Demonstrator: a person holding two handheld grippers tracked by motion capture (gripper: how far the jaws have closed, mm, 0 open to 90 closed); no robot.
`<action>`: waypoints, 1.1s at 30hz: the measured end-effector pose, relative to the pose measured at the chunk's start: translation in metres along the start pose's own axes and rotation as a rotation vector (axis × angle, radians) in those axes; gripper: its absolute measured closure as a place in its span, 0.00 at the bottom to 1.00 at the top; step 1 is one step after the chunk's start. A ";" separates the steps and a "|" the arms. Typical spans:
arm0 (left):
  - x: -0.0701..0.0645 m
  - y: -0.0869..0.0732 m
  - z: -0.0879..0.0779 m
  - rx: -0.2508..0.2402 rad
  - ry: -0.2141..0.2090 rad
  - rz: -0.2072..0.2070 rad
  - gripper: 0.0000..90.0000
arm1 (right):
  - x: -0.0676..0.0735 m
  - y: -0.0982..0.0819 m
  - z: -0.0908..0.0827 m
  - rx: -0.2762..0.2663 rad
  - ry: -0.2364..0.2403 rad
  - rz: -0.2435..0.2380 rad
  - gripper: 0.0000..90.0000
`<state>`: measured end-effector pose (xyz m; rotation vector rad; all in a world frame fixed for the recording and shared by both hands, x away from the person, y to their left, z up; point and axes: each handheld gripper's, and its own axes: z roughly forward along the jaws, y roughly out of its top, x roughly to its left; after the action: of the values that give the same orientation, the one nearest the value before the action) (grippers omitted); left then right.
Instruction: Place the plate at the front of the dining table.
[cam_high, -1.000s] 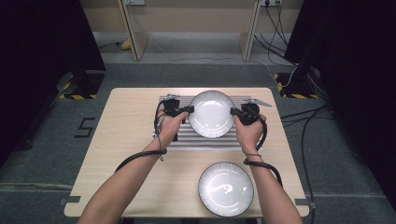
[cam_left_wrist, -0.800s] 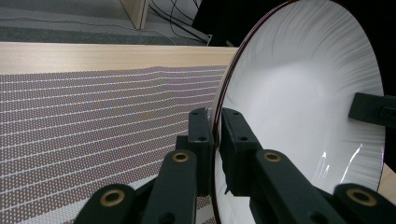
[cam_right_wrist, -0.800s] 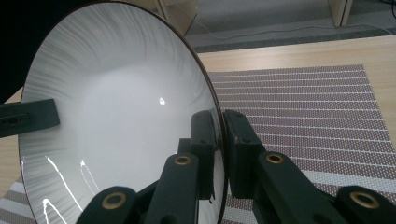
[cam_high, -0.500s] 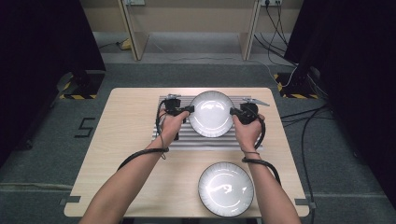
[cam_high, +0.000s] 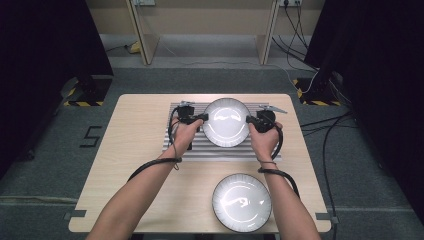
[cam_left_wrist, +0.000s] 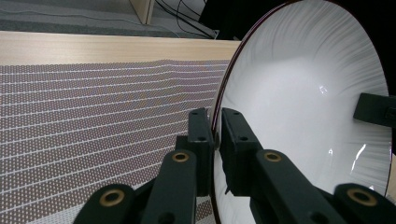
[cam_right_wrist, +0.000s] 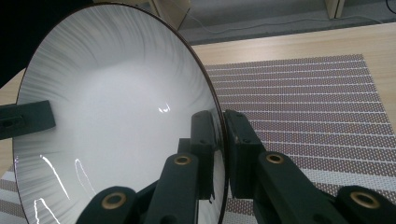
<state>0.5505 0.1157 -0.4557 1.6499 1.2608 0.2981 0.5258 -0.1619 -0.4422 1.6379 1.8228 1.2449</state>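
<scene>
**A:** Looking down on the tabletop (cam_high: 135, 150), pale wood, with a striped grey mat (cam_high: 220, 150) lying across its far half.

**B:** And two plates. One plate (cam_high: 226, 121) is over the mat, pinched at both edges. The second plate (cam_high: 242, 202) sits on bare wood near the front edge, well apart from the first, just beside the right forearm.

**A:** Both are white with a dark rim and fine ribbing round the inside. Now the hands: forearms come in from the bottom, one either side of the held plate.

**B:** Left gripper (cam_high: 202, 118) is on the plate's left rim, right gripper (cam_high: 248, 120) on the right rim, facing each other across it.

**A:** In the left gripper view the fingers (cam_left_wrist: 201, 140) are drawn narrow, one either side of the rim, pressing on it. The plate (cam_left_wrist: 303, 102) stands on edge there, mat (cam_left_wrist: 102, 121) behind it.

**B:** Same on the other side. In the right gripper view the fingers (cam_right_wrist: 238, 144) clamp the rim between them, one pad on the plate's (cam_right_wrist: 112, 107) white face, the other behind it. The opposite gripper's finger shows at the far rim.

**A:** Whether the plate touches the mat, I can't tell.
</scene>
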 end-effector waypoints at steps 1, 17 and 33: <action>0.000 0.000 0.000 0.002 -0.001 -0.002 0.91 | 0.000 0.000 0.000 0.001 -0.001 0.004 0.92; 0.002 -0.002 0.008 0.005 0.003 -0.005 0.91 | -0.003 -0.001 0.006 0.010 -0.013 0.006 0.92; 0.007 -0.003 0.014 0.010 0.012 -0.007 0.91 | -0.004 -0.002 0.013 0.024 -0.022 0.006 0.92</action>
<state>0.5612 0.1134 -0.4670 1.6541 1.2782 0.2980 0.5353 -0.1610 -0.4516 1.6645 1.8273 1.2080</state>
